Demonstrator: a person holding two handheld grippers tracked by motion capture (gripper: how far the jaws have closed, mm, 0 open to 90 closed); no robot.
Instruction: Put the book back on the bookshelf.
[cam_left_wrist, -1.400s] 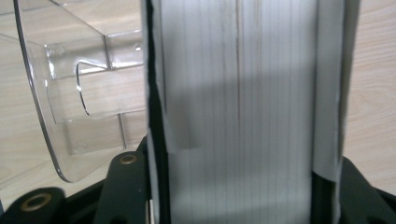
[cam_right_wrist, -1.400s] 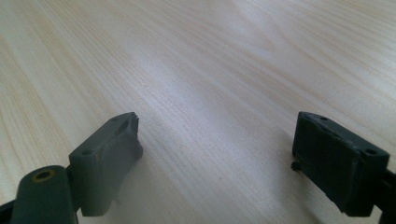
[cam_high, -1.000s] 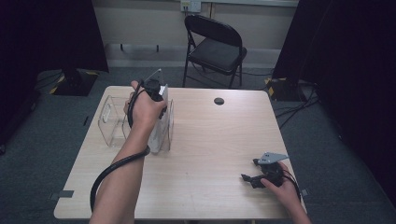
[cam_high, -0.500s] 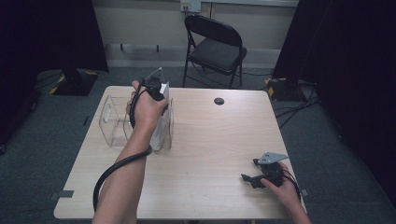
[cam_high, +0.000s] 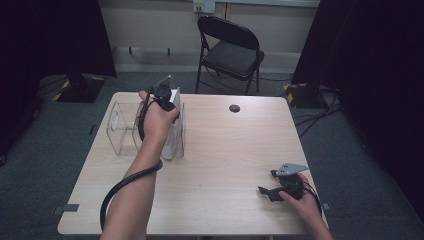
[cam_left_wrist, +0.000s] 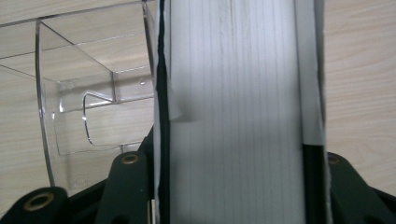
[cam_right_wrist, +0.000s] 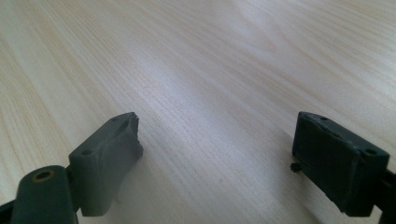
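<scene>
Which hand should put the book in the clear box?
The left. Its gripper already clamps the book right beside the clear box. The right gripper rests open and empty at the table's far corner.

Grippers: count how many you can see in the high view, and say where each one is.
2. The left gripper is at the table's far left, clamped on a white book beside the clear holder. The right gripper rests near the front right corner.

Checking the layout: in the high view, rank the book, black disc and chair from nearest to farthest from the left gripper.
1. Book: in the left gripper, beside the clear bin.
2. Black disc: on the table, to the right.
3. Chair: beyond the table.
</scene>
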